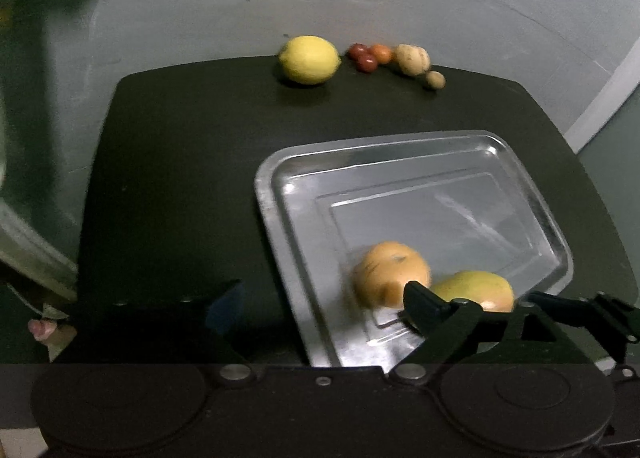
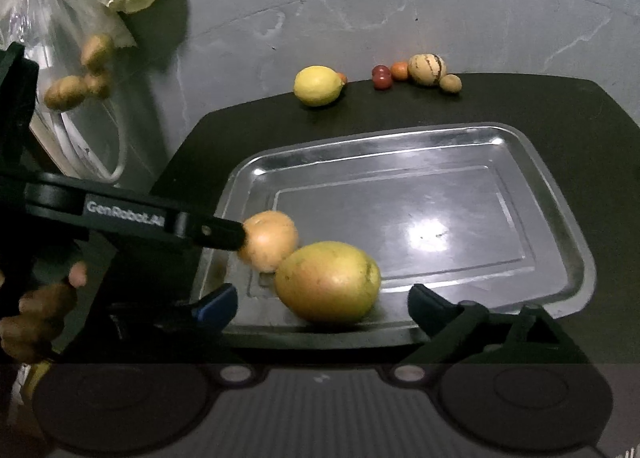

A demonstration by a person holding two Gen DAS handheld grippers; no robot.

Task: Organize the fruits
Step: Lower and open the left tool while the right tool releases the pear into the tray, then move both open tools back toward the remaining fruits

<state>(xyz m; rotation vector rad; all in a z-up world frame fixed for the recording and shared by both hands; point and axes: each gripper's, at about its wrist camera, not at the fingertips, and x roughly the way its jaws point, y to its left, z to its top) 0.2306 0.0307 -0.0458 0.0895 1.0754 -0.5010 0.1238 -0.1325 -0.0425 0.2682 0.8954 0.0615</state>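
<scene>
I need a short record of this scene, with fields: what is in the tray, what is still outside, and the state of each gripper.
tray: metal tray on the dark table
in tray: mango, round orange fruit beside it
outside tray: lemon, small red fruits, striped fruit, at the far edge
left gripper: open, near the round orange fruit
right gripper: open, around the mango

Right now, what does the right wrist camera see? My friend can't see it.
A mango and a rounder orange fruit lie touching in the near left corner of a metal tray on a black table. The left tool reaches in beside the orange fruit; the right tool is open around the mango. A lemon and small fruits line the far edge.
</scene>
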